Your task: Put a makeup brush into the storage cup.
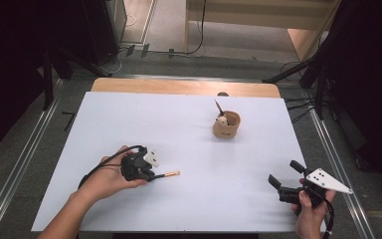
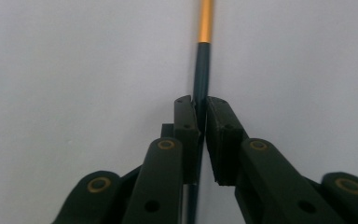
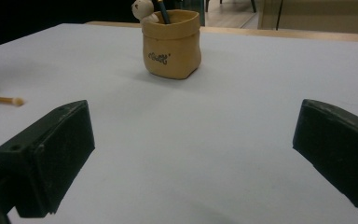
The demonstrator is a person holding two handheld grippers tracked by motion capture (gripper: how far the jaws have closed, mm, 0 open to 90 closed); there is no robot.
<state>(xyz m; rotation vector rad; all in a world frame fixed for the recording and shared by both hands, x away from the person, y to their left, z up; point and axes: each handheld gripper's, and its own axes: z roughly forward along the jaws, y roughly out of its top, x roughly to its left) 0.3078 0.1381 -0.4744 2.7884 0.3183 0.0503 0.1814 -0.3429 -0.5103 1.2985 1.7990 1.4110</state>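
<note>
Since the pencil [image 1: 165, 175] lies flat on the white table [image 1: 129, 119], I've brought my left gripper [image 1: 146, 174] down low and level with the sheet, so the jaws could take it from either side. And they have it: in the left gripper view the two black jaws are pinched right in on the dark shaft [image 2: 200, 79], pads pressing from both sides, with the orange end [image 2: 206, 21] sticking out ahead of me. I'm gripping near the back of the pencil, I'd say, which leaves most of its length free to go tip-first into something. It's resting on the table at my left, near the front edge, not lifted yet.

Moving across to the middle, there's the tan pot [image 1: 226, 125], well apart from the pencil, toward the far side. It stands upright with its mouth open to the top, a dark pencil and a small pale figure [image 3: 143, 9] already poking out of it. That reads to me as the place this pencil is bound for.

Over on the right, my right gripper [image 1: 284, 180] is parked near the table's front right corner, clear of everything. Its jaws stand wide apart with nothing between them, aimed toward the pot [image 3: 171, 44], probably kept out of the way, ready if the pot needs steadying.
</note>
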